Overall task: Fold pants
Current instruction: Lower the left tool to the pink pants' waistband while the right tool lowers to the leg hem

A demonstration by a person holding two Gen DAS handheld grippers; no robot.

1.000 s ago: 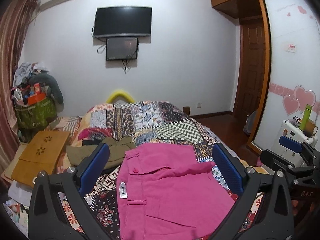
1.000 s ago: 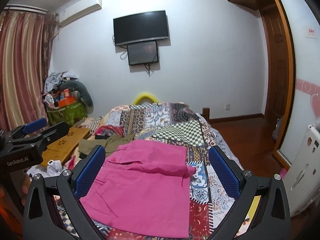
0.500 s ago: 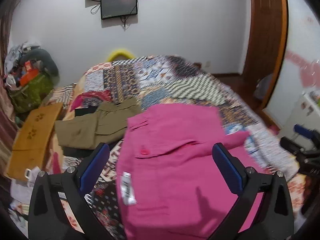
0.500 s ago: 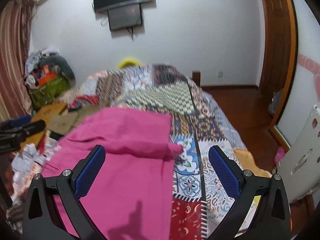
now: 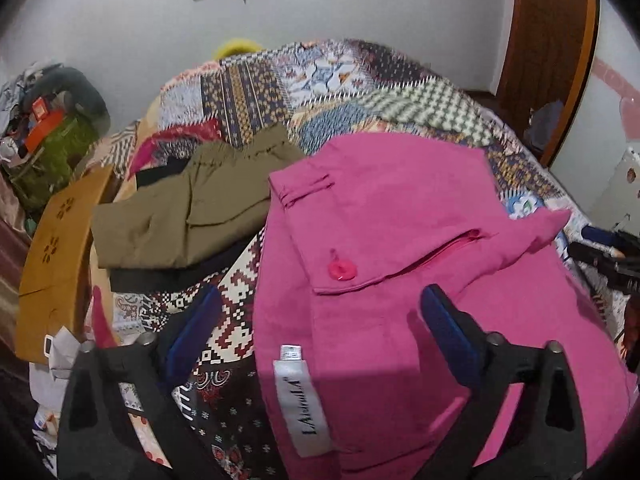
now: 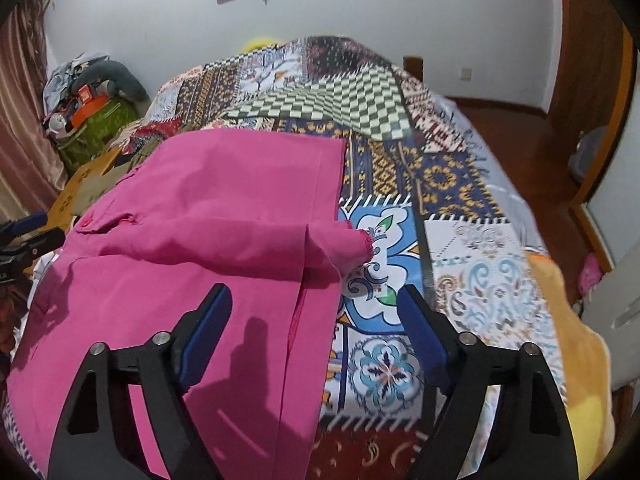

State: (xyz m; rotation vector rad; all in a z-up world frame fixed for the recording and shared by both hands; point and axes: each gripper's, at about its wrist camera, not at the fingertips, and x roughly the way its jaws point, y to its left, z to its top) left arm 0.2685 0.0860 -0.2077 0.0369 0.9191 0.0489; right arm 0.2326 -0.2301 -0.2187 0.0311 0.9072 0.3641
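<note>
Pink pants (image 5: 400, 240) lie spread on the patchwork bed (image 5: 328, 80), partly folded, with a pink button (image 5: 342, 270) and a white label (image 5: 306, 404) near me. My left gripper (image 5: 320, 328) is open and empty, just above the pants' left waist edge. In the right wrist view the pants (image 6: 192, 248) cover the left half of the bed, a crumpled fold sticking out at their right edge (image 6: 348, 240). My right gripper (image 6: 316, 332) is open and empty above the pants' right edge. Each gripper shows at the other view's edge.
Folded olive pants (image 5: 188, 212) lie on dark clothes left of the pink ones. A wooden board (image 5: 60, 248) leans at the bed's left side. A cluttered green bag (image 5: 52, 152) stands by the wall. A wooden door (image 5: 552, 52) is at the right.
Both grippers have tilted downward and moved closer to the pink pants. The wall and television have slid up out of view. Both stay open.
</note>
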